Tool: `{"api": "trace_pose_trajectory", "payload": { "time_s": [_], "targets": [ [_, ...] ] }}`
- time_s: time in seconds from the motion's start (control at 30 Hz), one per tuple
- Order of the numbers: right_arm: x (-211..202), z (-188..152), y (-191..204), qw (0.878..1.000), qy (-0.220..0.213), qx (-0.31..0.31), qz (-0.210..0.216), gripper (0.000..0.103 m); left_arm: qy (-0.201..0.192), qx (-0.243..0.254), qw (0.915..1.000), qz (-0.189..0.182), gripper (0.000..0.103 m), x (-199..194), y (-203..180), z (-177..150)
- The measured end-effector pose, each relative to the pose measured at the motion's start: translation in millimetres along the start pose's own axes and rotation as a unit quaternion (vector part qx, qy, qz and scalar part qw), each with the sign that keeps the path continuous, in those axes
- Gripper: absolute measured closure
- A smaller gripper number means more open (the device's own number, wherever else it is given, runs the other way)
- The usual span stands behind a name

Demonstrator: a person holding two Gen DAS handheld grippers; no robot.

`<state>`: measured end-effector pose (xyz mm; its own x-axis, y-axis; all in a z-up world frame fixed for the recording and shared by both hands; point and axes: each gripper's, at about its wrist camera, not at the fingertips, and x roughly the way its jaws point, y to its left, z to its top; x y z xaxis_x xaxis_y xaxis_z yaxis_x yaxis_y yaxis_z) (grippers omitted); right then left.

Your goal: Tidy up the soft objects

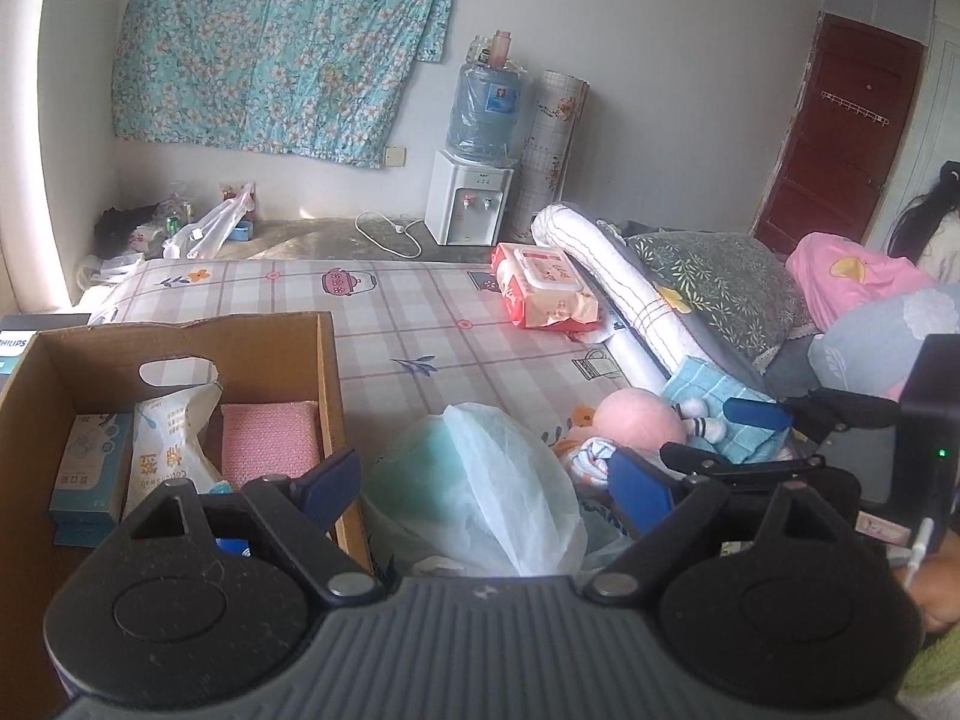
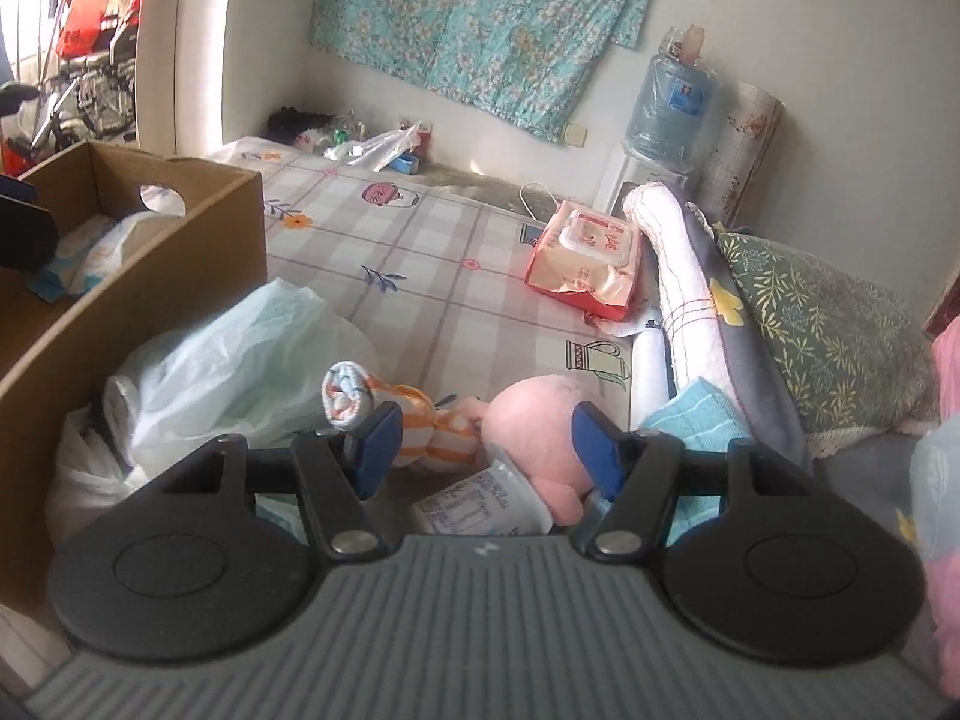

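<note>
Left wrist view: left gripper [image 1: 483,489] jaws spread wide, nothing held, hovering over a crumpled pale plastic bag [image 1: 480,480] on the checked mat [image 1: 420,324]. Cardboard box [image 1: 180,372] at left, just beside the bag; inside it a pink sponge pad [image 1: 270,441], a white cotton-swab pouch [image 1: 165,444] and a small blue carton [image 1: 90,468]. Right of the bag, pink plush toy [image 1: 639,420] lies on the mat, touching a folded teal cloth [image 1: 720,402]. Right gripper [image 1: 696,450] enters from the right, blue pads apart on either side of the plush's lower part, not clearly touching. Red wet-wipes pack [image 1: 543,294] farther back near a rolled white quilt [image 1: 606,276]. Water dispenser [image 1: 471,195] against the far wall. Right wrist view: right gripper [image 2: 486,447] open wide, empty, pads flanking the pink plush toy [image 2: 534,420] and its orange-striped part [image 2: 432,426]; contact unclear. Rolled striped sock [image 2: 348,393] just left of it, touching the plastic bag [image 2: 240,372]. Cardboard box [image 2: 150,276] at left, teal cloth [image 2: 702,414] at right, wipes pack [image 2: 585,258] well behind.
</note>
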<state>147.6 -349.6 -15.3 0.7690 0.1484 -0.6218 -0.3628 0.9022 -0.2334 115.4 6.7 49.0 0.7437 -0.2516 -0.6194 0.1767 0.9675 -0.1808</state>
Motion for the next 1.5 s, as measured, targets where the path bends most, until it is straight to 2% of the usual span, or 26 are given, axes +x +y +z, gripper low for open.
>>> {"api": "trace_pose_trajectory", "payload": {
  "time_s": [0.1, 0.23, 0.27, 0.33, 0.4, 0.47, 0.57, 0.67, 0.73, 0.8, 0.93, 1.07, 1.17, 1.3, 1.5],
  "targets": [
    [48, 10, -10, 0.998, 0.033, -0.058, -0.011, 0.042, 0.001, -0.006, 0.9999, 0.011, 0.012, 1, 8, -4],
    [108, 19, -27, 0.993, 0.099, -0.071, 0.01, 0.039, 0.013, -0.02, 0.9994, 0.026, 0.012, 5, 20, -7],
    [118, 20, -30, 0.991, 0.112, -0.067, 0.02, 0.03, 0.015, -0.025, 0.9992, 0.028, 0.012, 6, 23, -8],
    [133, 20, -32, 0.988, 0.136, -0.065, 0.03, 0.024, 0.017, -0.032, 0.9989, 0.03, 0.012, 7, 27, -9],
    [144, 13, -24, 0.986, 0.142, -0.082, 0.014, 0.019, 0.019, -0.038, 0.9986, 0.031, 0.012, 8, 30, -11],
    [145, 12, -22, 0.988, 0.134, -0.08, 0.0, 0.025, 0.021, -0.042, 0.9986, 0.027, 0.012, 9, 30, -13],
    [139, 14, -35, 0.992, 0.124, -0.029, -0.003, 0.03, 0.018, -0.042, 0.9988, 0.02, 0.012, 7, 28, -18],
    [128, 18, -61, 0.993, 0.101, 0.053, -0.001, 0.032, 0.017, -0.042, 0.999, 0.007, 0.012, 3, 25, -23],
    [111, 21, -82, 0.99, 0.066, 0.121, 0.022, 0.032, 0.012, -0.035, 0.9993, -0.002, 0.012, -2, 22, -27],
    [88, 24, -97, 0.982, 0.033, 0.179, 0.049, 0.032, 0.002, -0.026, 0.9996, -0.011, 0.012, -7, 17, -30],
    [29, 27, -110, 0.946, -0.019, 0.287, 0.149, 0.032, -0.037, -0.006, 0.9983, -0.045, 0.008, -23, 7, -34],
    [-19, 24, -90, 0.901, -0.034, 0.337, 0.27, 0.031, -0.073, 0.012, 0.9942, -0.078, 0.003, -38, -5, -37],
    [-40, 22, -62, 0.864, -0.016, 0.358, 0.354, 0.031, -0.094, 0.031, 0.9905, -0.095, 0.001, -48, -11, -42],
    [-53, 25, -23, 0.821, 0.015, 0.36, 0.443, 0.031, -0.101, 0.036, 0.9893, -0.098, 0.0, -59, -8, -47],
    [-55, 36, 35, 0.767, 0.064, 0.348, 0.536, 0.03, -0.121, 0.006, 0.9879, -0.097, 0.0, -85, 25, -66]
  ]
}}
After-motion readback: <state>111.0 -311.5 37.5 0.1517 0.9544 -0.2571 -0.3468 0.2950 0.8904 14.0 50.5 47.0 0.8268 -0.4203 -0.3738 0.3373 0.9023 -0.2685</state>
